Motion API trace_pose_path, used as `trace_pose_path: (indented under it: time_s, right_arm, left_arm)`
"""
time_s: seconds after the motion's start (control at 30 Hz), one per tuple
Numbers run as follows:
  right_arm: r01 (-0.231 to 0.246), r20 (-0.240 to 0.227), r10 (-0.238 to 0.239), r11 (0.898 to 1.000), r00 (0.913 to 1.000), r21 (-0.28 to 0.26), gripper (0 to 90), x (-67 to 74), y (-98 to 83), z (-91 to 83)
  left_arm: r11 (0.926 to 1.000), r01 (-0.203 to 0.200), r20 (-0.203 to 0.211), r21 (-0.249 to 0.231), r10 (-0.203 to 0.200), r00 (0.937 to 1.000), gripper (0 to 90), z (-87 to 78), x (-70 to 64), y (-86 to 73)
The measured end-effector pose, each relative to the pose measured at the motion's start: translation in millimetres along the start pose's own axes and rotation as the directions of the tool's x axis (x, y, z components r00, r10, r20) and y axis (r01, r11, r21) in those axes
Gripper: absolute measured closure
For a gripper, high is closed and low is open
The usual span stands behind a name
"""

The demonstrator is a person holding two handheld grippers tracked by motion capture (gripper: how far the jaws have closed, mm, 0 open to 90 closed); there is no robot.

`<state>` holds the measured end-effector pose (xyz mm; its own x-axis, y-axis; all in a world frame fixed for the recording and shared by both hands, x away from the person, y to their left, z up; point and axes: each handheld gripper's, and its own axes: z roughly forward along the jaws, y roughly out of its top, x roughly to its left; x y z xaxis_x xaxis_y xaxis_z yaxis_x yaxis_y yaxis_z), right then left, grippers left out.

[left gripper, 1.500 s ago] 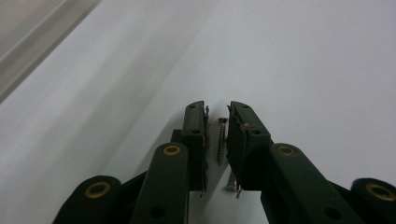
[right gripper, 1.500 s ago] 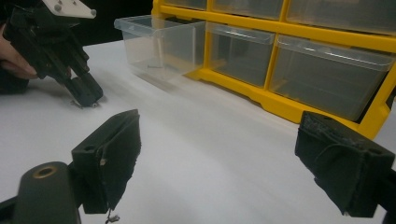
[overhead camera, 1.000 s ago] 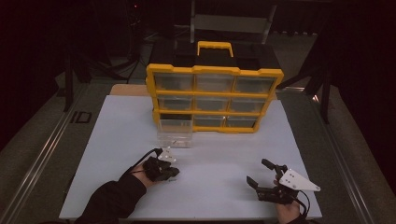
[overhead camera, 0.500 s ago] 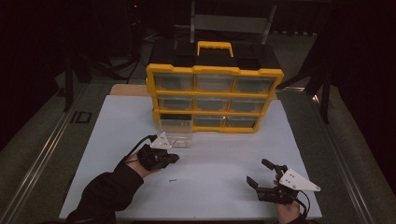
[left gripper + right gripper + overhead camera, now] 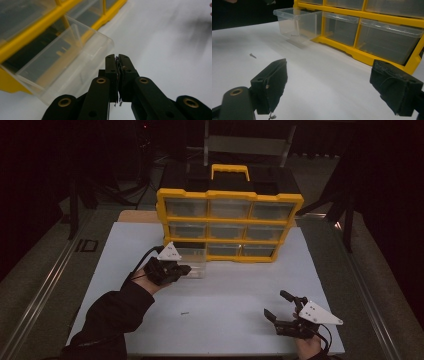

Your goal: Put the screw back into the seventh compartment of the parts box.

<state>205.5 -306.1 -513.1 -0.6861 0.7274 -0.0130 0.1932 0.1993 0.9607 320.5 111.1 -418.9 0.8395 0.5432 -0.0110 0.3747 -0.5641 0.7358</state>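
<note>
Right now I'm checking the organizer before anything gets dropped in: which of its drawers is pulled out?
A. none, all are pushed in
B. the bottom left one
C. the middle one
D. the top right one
B: the clear drawer at the bottom left of the yellow organizer juts out over the white table, right beside the left gripper, while the other drawers sit flush in their frame.
</note>
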Motion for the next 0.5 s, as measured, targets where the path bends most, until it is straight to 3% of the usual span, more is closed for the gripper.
trace_pose_path:
  time_s: [0.33, 0.37, 0.5]
  right_arm:
    - [-0.001, 0.000, 0.001, 1.000, 1.0000, 0.001, 14.2, -0.1, -0.1, 0.3]
    - [0.001, 0.001, -0.001, 1.000, 1.0000, 0.002, 14.2, -0.1, -0.2, 0.3]
    - [0.001, 0.000, -0.001, 1.000, 1.0000, 0.002, 14.2, 0.0, -0.2, 0.3]
  left_arm:
    - [0.9984, 0.051, -0.055, -0.025, -0.052, 0.9971, 86.8, 0.9, 15.3, 11.8]
    - [0.9971, 0.071, -0.068, -0.027, -0.073, 0.9950, 86.8, 5.1, 19.0, 13.3]
    - [0.9957, 0.089, -0.085, -0.028, -0.091, 0.9922, 86.8, 11.4, 22.5, 16.5]
